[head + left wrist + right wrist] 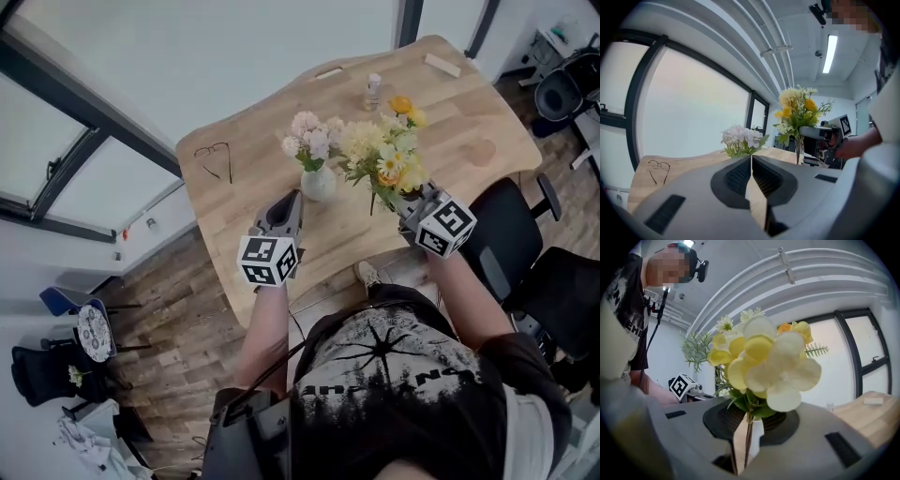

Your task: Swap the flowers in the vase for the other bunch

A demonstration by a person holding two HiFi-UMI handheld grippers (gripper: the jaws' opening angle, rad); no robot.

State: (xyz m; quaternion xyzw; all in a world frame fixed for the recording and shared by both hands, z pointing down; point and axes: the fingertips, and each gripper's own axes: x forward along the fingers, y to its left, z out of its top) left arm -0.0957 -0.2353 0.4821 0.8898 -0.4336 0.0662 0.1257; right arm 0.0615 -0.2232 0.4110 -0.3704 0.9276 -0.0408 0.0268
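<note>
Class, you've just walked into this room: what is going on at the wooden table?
A person holds a gripper in each hand at a wooden table. The right gripper is shut on the stems of a yellow flower bunch, held upright beside a white vase. The vase holds the pale pink flowers, so the swap is not yet done. The left gripper is shut and empty, pointing toward the vase.

— Entry one, hidden?
— Head view, centre right: the yellow bunch (389, 155) covers the right gripper's (409, 208) jaws and its own stem ends.
— Entry two?
— Left gripper view, centre: the vase (319, 184) sits behind the left gripper (751, 160); only the pink flowers (740, 137) show.
— Too small, cut off?
— Small bottle (373, 91), top: contents untellable. Black chair (562, 281), cut by the right edge.
</note>
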